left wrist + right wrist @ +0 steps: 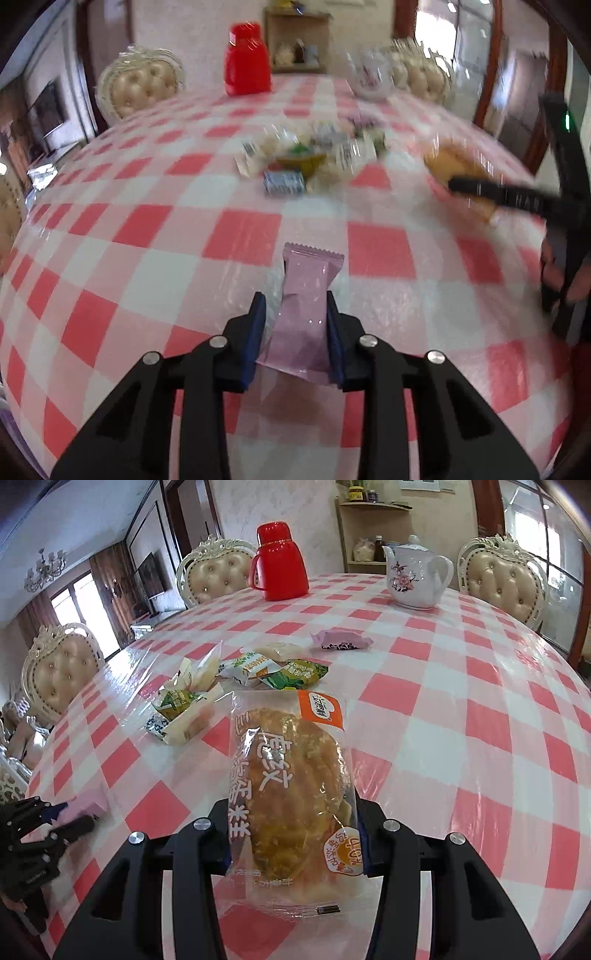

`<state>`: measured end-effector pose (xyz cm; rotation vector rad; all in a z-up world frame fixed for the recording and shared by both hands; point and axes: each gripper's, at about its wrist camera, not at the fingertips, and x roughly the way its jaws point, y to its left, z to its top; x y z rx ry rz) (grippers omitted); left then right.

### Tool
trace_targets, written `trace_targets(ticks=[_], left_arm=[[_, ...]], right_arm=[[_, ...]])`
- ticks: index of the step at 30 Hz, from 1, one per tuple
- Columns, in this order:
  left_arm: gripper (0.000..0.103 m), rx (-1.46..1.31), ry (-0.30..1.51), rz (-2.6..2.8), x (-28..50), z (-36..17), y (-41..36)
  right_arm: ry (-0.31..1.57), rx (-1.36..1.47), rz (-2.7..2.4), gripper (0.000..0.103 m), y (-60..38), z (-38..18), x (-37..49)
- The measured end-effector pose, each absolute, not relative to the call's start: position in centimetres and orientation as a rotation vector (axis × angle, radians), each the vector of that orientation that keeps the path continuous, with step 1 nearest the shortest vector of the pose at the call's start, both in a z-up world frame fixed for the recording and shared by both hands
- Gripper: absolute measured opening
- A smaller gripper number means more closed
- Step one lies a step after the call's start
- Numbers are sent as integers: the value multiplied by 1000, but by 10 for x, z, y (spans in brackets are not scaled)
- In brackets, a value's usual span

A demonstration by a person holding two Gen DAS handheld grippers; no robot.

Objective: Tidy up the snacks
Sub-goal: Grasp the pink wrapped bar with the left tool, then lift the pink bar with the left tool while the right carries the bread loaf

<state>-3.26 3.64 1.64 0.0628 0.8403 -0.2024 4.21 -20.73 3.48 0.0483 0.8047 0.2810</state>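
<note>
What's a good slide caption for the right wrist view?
Right tool holds a packaged cake above the checkered table, with loose snacks behind.

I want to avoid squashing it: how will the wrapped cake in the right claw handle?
The cake packet looks soft and probably light, so a hard squeeze may dent it. Its clear glossy film could slip, and the unsupported far end may droop beyond the right claw.

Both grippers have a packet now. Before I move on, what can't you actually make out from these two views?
- Left wrist view: snack pile is motion-blurred; labels and count unreadable.
- Left wrist view: the right gripper and its cake packet are smeared; grip unclear there.
- Right wrist view: cake packet covers the fingers and the tablecloth behind.
- Right wrist view: left gripper cut by the edge; pink packet mostly hidden.
</note>
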Motion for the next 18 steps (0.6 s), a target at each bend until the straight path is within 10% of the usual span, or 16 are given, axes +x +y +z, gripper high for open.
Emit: trace_targets(ticks=[18], left_arm=[[29,-75,809,-85,-60,27,45]], right_arm=[[801,146,426,47,-151,42,-48]])
